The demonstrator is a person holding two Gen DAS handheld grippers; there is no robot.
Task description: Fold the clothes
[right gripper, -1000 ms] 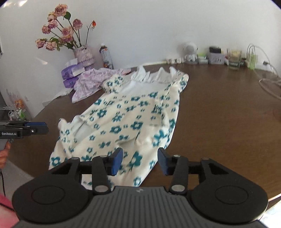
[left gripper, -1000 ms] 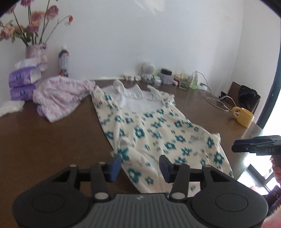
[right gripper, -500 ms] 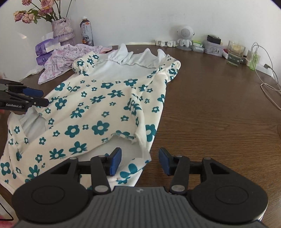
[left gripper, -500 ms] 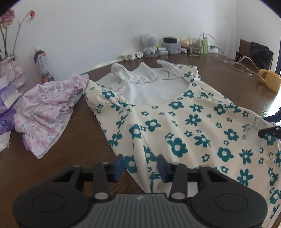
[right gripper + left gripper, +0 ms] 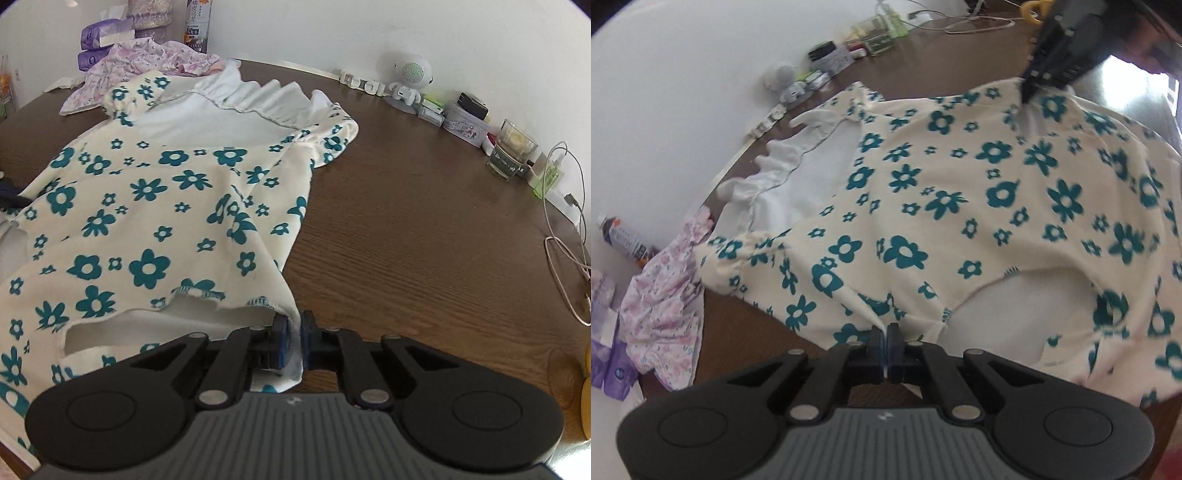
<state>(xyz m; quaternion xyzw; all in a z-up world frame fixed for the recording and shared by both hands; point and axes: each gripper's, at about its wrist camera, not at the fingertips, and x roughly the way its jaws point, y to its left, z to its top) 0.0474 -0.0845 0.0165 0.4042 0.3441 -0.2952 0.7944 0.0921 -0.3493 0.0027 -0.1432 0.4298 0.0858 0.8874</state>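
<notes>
The left fingers (image 5: pixel 886 341) are pinched shut on the near edge of the dress (image 5: pixel 960 192). The right fingers (image 5: pixel 293 341) are pinched shut on the near edge too, at the other corner, and a bit of cloth pokes out between them.

From both pairs of fingers the dress runs away toward 12 o'clock. Its long way goes from the held edge up to the white frilly neck (image 5: pixel 258 99) at the far end. In the left view the dress fills the picture from 12 to 3 o'clock, and the right tool (image 5: pixel 1056 55) shows up at 1 o'clock, touching the cloth. In the right view the dress lies from 9 to 12 o'clock, flat on the brown surface (image 5: pixel 424 221).

I think the next move is to lift the near edge and carry it over toward the neck, so the dress folds in half. Both hands are just as near, one on each corner, so they should go together.

A pink cloth pile (image 5: pixel 147 59) sits past the neck at 11 o'clock. A bottle (image 5: pixel 197 22) stands behind it.
</notes>
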